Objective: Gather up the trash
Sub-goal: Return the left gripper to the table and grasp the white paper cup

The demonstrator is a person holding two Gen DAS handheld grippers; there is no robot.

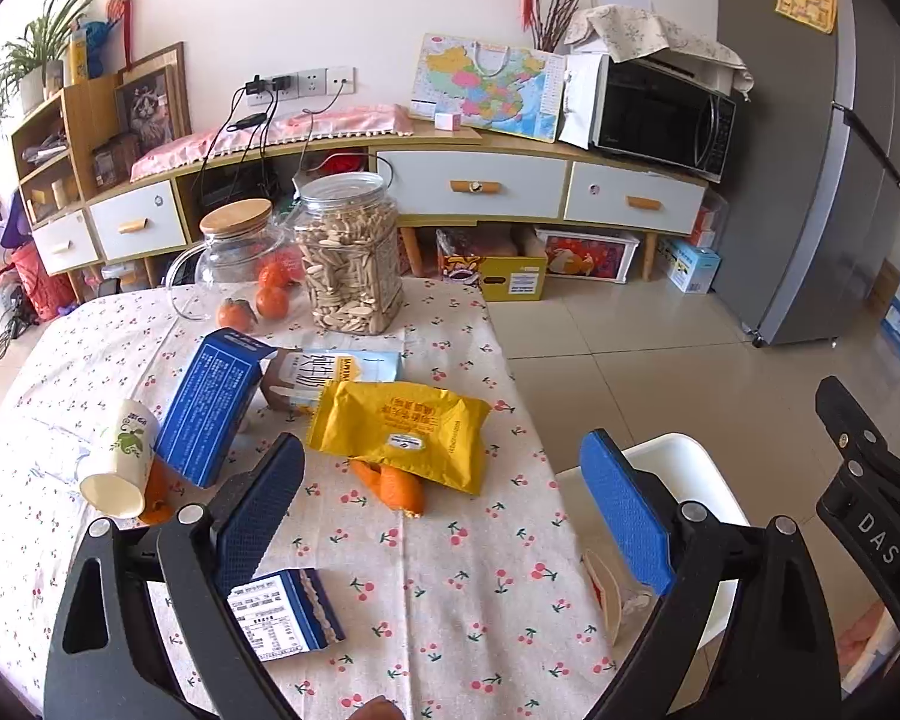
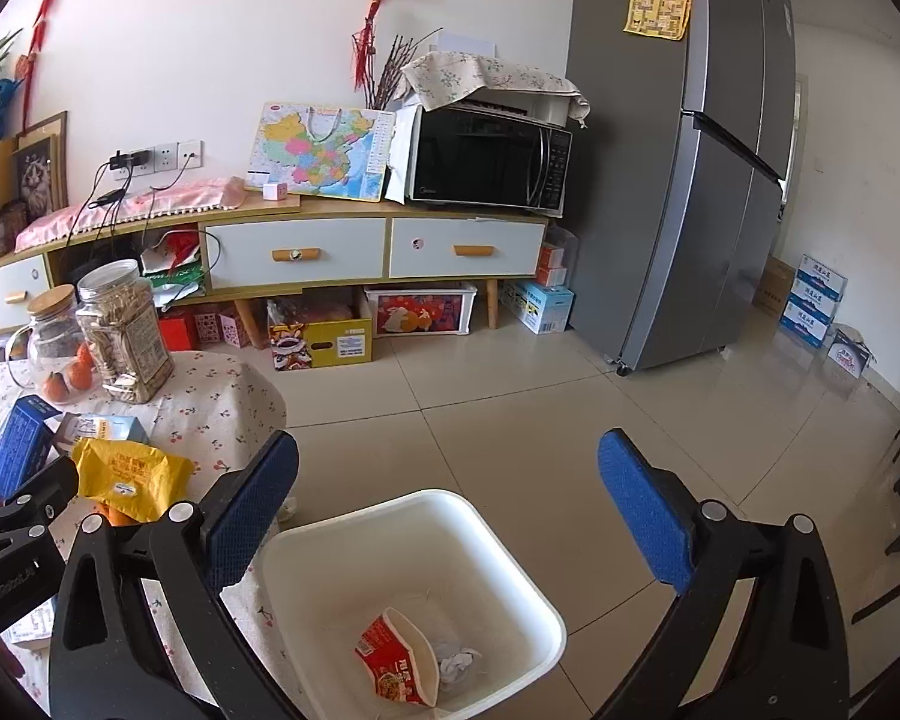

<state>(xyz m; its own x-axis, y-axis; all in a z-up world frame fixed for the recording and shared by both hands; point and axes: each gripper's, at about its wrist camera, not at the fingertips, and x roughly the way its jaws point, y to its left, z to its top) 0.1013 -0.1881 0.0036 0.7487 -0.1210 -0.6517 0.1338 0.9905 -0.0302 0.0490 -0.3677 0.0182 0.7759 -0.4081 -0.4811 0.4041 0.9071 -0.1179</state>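
Observation:
My left gripper (image 1: 444, 480) is open and empty above the table's right front part. Trash lies on the cherry-print tablecloth (image 1: 462, 570): a yellow wrapper (image 1: 402, 426), orange peel (image 1: 396, 483), a tipped paper cup (image 1: 120, 462), a blue box (image 1: 210, 402), a small blue carton (image 1: 285, 612) and a white-and-brown packet (image 1: 330, 375). My right gripper (image 2: 450, 498) is open and empty above the white bin (image 2: 510, 552) beside the table. The bin holds a red cup-noodle container (image 2: 399, 660) and crumpled paper (image 2: 459, 663).
A jar of seeds (image 1: 351, 255), a glass jar with a wooden lid (image 1: 237, 246) and tangerines (image 1: 270, 300) stand at the table's far side. A low cabinet with a microwave (image 2: 489, 159) and a grey fridge (image 2: 690, 180) line the wall. Tiled floor (image 2: 570, 420) lies to the right.

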